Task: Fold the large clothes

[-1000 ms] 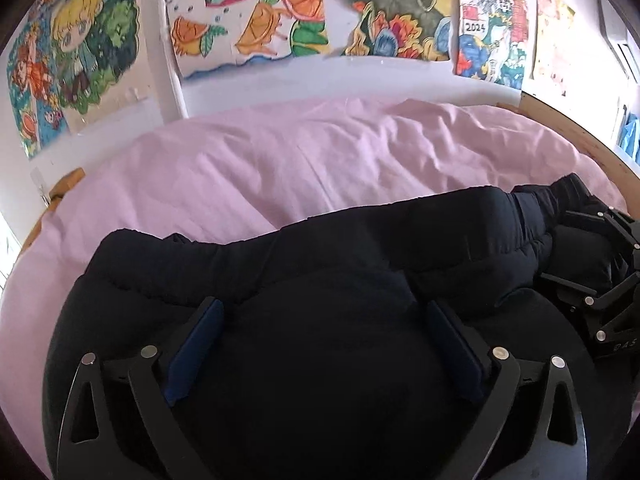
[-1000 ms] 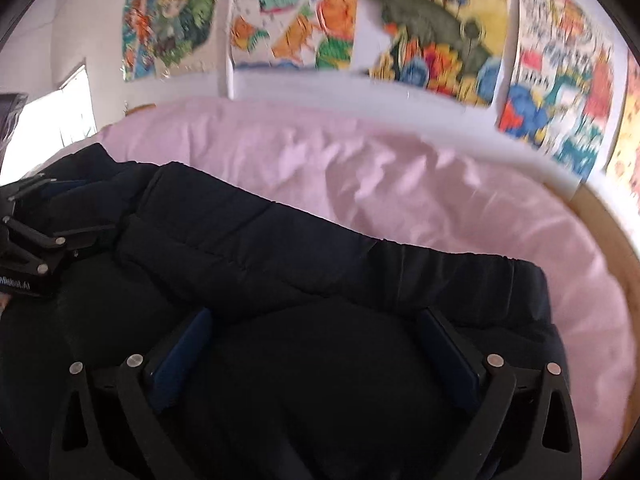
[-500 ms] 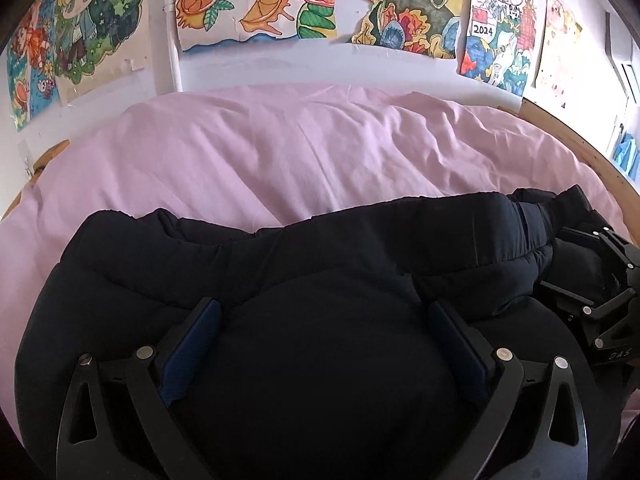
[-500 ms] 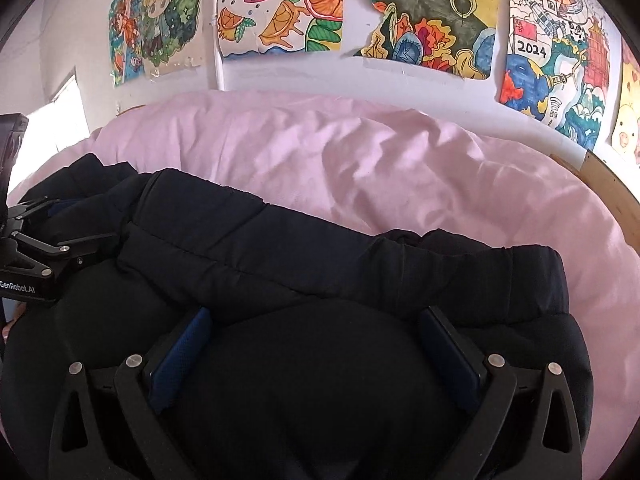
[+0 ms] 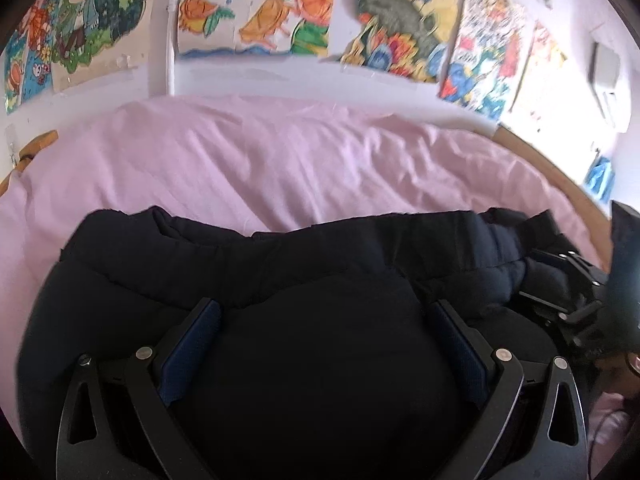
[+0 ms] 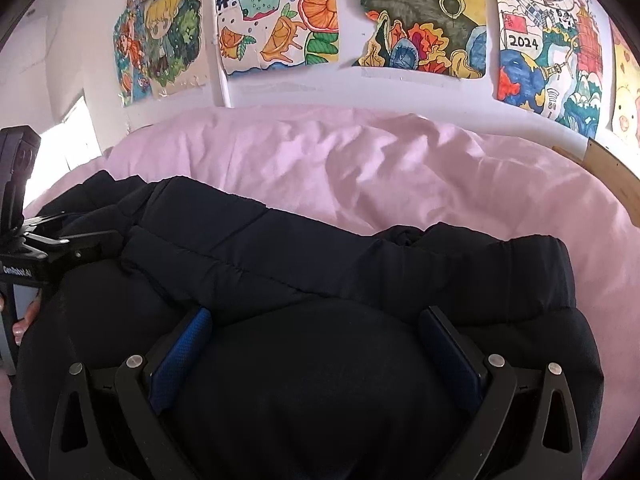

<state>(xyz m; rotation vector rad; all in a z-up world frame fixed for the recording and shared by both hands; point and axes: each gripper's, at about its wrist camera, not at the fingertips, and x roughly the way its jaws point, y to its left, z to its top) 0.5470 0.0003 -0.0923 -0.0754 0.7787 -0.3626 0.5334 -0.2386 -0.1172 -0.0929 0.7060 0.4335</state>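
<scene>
A large black puffer jacket (image 5: 280,264) lies bunched on a pink bed; it also shows in the right wrist view (image 6: 280,256). My left gripper (image 5: 320,312) has its jaws wide apart with a thick bulge of the jacket pressed between the blue pads (image 5: 192,344). My right gripper (image 6: 316,320) stands the same way, its blue pads (image 6: 180,356) on either side of another bulge. The right gripper also shows at the right edge of the left wrist view (image 5: 568,300), the left gripper at the left edge of the right wrist view (image 6: 60,244).
The pink bedsheet (image 5: 280,168) stretches behind the jacket to a white wall with colourful drawings (image 6: 400,20). A wooden bed edge (image 5: 560,176) runs along the right side. A bright window (image 6: 68,136) is at the far left in the right wrist view.
Both cameras have shifted a little and the jacket's far edge sits slightly nearer. The jaws of both grippers keep the same width around the jacket.
</scene>
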